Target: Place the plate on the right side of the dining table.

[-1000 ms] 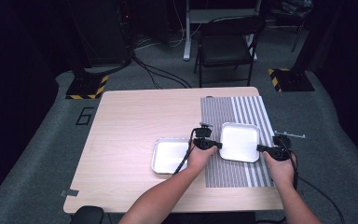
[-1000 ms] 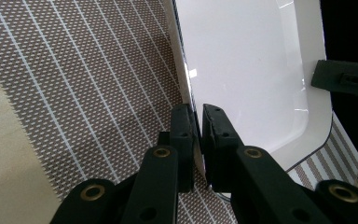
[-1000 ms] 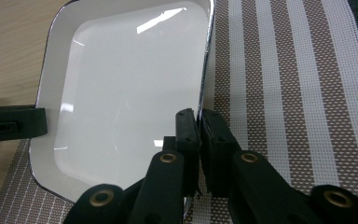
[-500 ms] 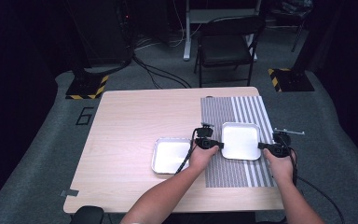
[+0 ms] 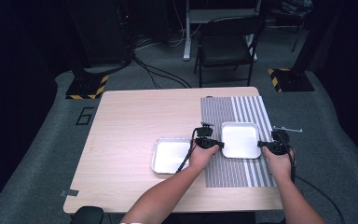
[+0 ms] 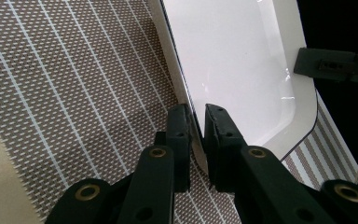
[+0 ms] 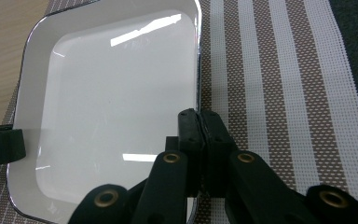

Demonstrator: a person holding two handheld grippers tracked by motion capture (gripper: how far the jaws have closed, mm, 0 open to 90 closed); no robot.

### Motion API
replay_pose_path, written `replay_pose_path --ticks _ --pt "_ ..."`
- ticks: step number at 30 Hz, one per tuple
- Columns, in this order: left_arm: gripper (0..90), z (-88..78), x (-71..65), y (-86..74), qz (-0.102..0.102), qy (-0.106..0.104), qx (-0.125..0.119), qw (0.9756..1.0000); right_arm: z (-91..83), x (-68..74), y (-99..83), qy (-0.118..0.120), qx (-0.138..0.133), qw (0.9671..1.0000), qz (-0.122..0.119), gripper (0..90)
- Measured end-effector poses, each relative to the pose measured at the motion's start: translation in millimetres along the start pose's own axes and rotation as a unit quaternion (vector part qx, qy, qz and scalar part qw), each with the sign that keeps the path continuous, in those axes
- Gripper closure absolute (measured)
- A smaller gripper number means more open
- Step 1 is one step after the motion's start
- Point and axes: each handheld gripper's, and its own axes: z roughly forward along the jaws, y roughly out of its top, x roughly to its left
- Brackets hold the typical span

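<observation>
Both grippers, left (image 6: 196, 122) and right (image 7: 200, 122), we clamp on one white tray's (image 5: 240, 139) opposite rims.
Our high view adds a second tray (image 5: 170, 155) beside the striped mat (image 5: 233, 170): two trays.

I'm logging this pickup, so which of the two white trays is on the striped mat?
The white tray on the right, gripped on both rims by the two grippers; the other tray sits on bare wood.

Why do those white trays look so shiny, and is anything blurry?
Right gripper view: ceiling lights glare in bright streaks on the white tray, and the right claw close up is soft. High view: table lit, room dark. Left gripper view: faint glints only.
</observation>
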Motion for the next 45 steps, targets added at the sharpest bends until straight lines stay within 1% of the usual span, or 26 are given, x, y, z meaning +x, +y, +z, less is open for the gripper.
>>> replay_pose_path --ticks 2,3,4,6,8,12,14,17,18,19,20,24,26,27,29,30,32,33,34,35,39,41,43,45 --pt "79.9 0.7 -0.3 0.0 0.0 0.001 -0.001 1.0 0.7 0.1 1.7 0.0 -0.001 1.0 -0.002 88.6" --pt "79.7 0.4 0.7 0.4 0.009 0.002 0.002 1.0 0.9 0.2 2.2 0.0 0.0 1.0 -0.002 88.5" --pt "79.6 0.5 0.9 0.5 0.009 0.002 0.003 1.0 1.9 -0.3 2.8 -0.004 0.001 1.0 -0.005 88.5" --pt "79.4 1.1 1.4 0.8 0.006 0.001 0.005 1.0 3.9 -0.6 3.4 -0.006 0.001 1.0 -0.005 88.4" --pt "79.3 2.3 1.7 0.7 0.0 -0.003 -0.002 1.0 5.4 -1.0 3.5 -0.008 0.004 0.9999 -0.005 88.3" --pt "79.0 3.3 2.6 1.1 0.0 -0.004 -0.001 1.0 7.9 -2.1 3.8 -0.01 0.006 0.9999 -0.006 88.1" --pt "78.8 4.7 1.9 1.4 -0.005 -0.006 -0.003 1.0 8.9 -2.8 4.0 -0.011 0.007 0.9999 -0.005 88.1" --pt "78.6 5.6 2.5 1.7 -0.001 -0.006 -0.002 1.0 10.6 -4.1 4.3 -0.013 0.006 0.9999 -0.004 88.0" --pt "78.4 5.9 2.3 1.7 0.001 -0.004 -0.003 1.0 10.9 -3.9 4.2 -0.013 0.006 0.9999 0.0 88.0" --pt "78.1 5.2 2.5 2.1 0.005 -0.002 0.003 1.0 11.8 -3.7 3.6 -0.018 0.004 0.9998 -0.003 87.8" --pt "78.1 5.4 2.6 2.2 0.006 -0.002 0.003 1.0 11.8 -3.7 3.6 -0.018 0.004 0.9998 -0.003 87.8" --pt "77.7 6.0 3.0 1.9 0.005 -0.004 0.0 1.0 13.5 -3.8 4.1 -0.02 0.005 0.9998 -0.006 87.7" --pt "77.3 6.8 2.8 1.8 0.004 -0.004 -0.004 1.0 14.3 -3.8 4.1 -0.02 0.006 0.9998 -0.005 87.6" --pt "76.9 6.8 2.5 1.9 0.005 -0.004 -0.001 1.0 14.7 -3.6 4.2 -0.02 0.006 0.9998 -0.002 87.6" --pt "75.9 7.0 3.2 1.6 0.011 -0.003 0.002 0.9999 15.1 -4.0 4.1 -0.022 0.007 0.9997 -0.002 87.5" --pt "75.8 7.1 3.1 1.6 0.011 -0.003 0.001 0.9999 15.4 -3.6 4.2 -0.023 0.007 0.9997 -0.001 87.4" --pt "75.5 7.5 2.7 1.5 0.011 -0.002 -0.001 0.9999 16.1 -3.7 4.3 -0.024 0.005 0.9997 -0.005 87.4" --pt "75.4 7.7 2.0 1.3 0.006 -0.005 -0.001 1.0 16.3 -3.9 4.2 -0.025 0.006 0.9997 -0.005 87.3" --pt "75.3 8.0 2.6 1.3 0.011 -0.003 -0.004 0.9999 16.7 -4.1 4.2 -0.024 0.006 0.9997 -0.005 87.3" --pt "75.3 7.7 2.6 1.5 0.011 -0.003 -0.002 0.9999 17.2 -4.9 4.2 -0.025 0.006 0.9996 -0.009 87.2" --pt "74.2 8.0 2.6 1.3 0.011 -0.003 -0.004 0.9999 17.7 -3.9 3.6 -0.028 0.008 0.9996 -0.005 86.8" --pt "73.2 7.7 2.5 1.3 0.01 -0.001 -0.002 0.9999 17.9 -4.3 3.6 -0.027 0.007 0.9995 -0.013 86.6" --pt "71.6 7.2 3.5 1.4 0.013 -0.001 0.002 0.9999 17.9 -4.4 3.7 -0.027 0.007 0.9995 -0.013 86.4" --pt "70.8 7.4 3.7 1.1 0.012 -0.001 -0.001 0.9999 17.9 -4.3 3.5 -0.028 0.006 0.9995 -0.014 86.0"
